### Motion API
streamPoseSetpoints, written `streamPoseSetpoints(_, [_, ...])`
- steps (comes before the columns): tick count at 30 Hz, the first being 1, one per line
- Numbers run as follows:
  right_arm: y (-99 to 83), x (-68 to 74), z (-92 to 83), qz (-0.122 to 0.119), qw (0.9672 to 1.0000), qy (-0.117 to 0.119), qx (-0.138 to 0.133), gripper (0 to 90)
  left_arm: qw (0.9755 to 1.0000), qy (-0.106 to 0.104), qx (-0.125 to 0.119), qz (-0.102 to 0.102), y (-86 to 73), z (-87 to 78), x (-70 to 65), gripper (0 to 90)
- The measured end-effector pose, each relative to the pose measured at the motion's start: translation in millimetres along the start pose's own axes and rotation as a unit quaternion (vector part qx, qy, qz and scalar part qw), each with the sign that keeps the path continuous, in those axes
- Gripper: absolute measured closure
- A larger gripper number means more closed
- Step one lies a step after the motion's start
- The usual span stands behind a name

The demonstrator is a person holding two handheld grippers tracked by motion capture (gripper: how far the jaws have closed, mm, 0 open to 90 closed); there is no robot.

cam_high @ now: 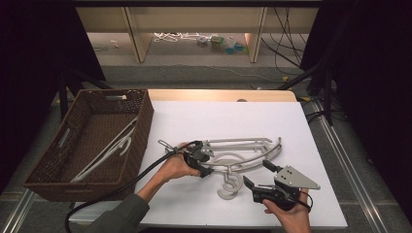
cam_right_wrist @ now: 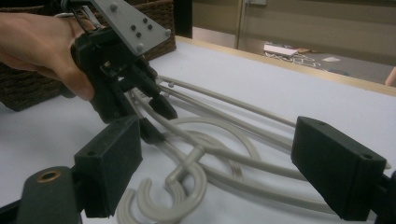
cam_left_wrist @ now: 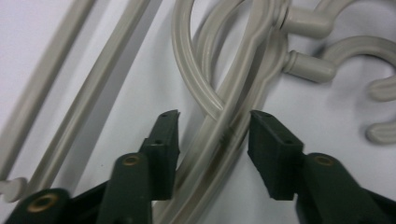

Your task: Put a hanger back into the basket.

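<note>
My left tool sits over the left part of a pile of grey plastic hangers on the white counter. Jaws apart, straddling the doubled arm of the hangers; a gap shows between each pad and the plastic, so nothing is held yet. In the right gripper view my left hand wraps that tool, tips down at the hangers.

My right tool is near the counter's front edge, right of centre, jaws wide, holding nothing. It points toward the hanger hooks, which lie just beside its left jaw. From its own camera the hooks curl between the two pads, low and near.

The hangers lie tangled mid-counter, long bars running right, hooks toward me.

A brown wicker basket stands at the counter's left edge, well apart from my right tool. Inside it lies one more pale hanger, slanting from the near left corner toward the far right wall.

Cable trails from my left tool past my sleeve.
</note>
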State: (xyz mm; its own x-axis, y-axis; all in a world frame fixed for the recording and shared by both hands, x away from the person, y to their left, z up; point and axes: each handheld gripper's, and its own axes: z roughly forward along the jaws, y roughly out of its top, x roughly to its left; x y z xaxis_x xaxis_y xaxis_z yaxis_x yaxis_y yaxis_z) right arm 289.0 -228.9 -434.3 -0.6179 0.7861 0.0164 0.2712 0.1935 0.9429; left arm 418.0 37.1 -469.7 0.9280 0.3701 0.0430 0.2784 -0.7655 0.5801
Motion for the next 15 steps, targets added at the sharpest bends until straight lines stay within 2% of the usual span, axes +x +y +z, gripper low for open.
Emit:
streamPoseSetpoints(1, [-0.1, 0.0, -0.1, 0.000, 1.0000, 0.000, 0.001, 17.1, 1.0000, -0.005, -0.001, -0.001, -0.2, -0.4, -0.1, 57.9])
streamPoseSetpoints(2, [-0.3, 0.0, -0.1, 0.000, 1.0000, 0.001, 0.000, 17.1, 0.9999, -0.004, 0.003, 0.010, -0.2, -1.5, 0.5, 59.9])
streamPoseSetpoints(4, [-0.1, -0.2, 0.0, 0.001, 1.0000, 0.000, -0.002, 17.1, 0.9999, -0.006, -0.002, 0.014, 0.0, -2.8, -0.8, 64.3])
streamPoseSetpoints(5, [-0.2, -0.3, 0.0, 0.001, 1.0000, 0.000, -0.001, 17.1, 0.9997, -0.006, -0.002, 0.023, 0.2, -4.0, -0.3, 65.9])
streamPoseSetpoints(7, [-0.4, -0.1, -0.2, 0.001, 1.0000, 0.000, 0.001, 17.1, 0.9997, -0.008, -0.004, 0.023, 0.4, -5.3, -0.3, 68.6])
streamPoseSetpoints(9, [-0.5, 0.5, 1.2, 0.004, 1.0000, 0.005, -0.007, 17.1, 0.9995, -0.007, -0.003, 0.029, 0.2, -5.2, -0.4, 69.2])
streamPoseSetpoints(10, [-0.4, 0.5, 0.4, 0.001, 1.0000, -0.001, -0.001, 17.1, 0.9988, -0.007, 0.009, 0.047, 0.3, -6.9, 1.1, 69.1])
streamPoseSetpoints(11, [-0.6, 0.5, 0.4, 0.001, 1.0000, 0.000, 0.000, 17.1, 0.9995, -0.009, -0.002, 0.031, -0.1, -5.3, 0.1, 68.9])
streamPoseSetpoints(15, [-0.5, 0.5, 0.6, 0.001, 1.0000, -0.001, 0.000, 17.4, 0.9990, -0.006, 0.011, 0.042, -1.7, -3.4, 1.1, 62.3])
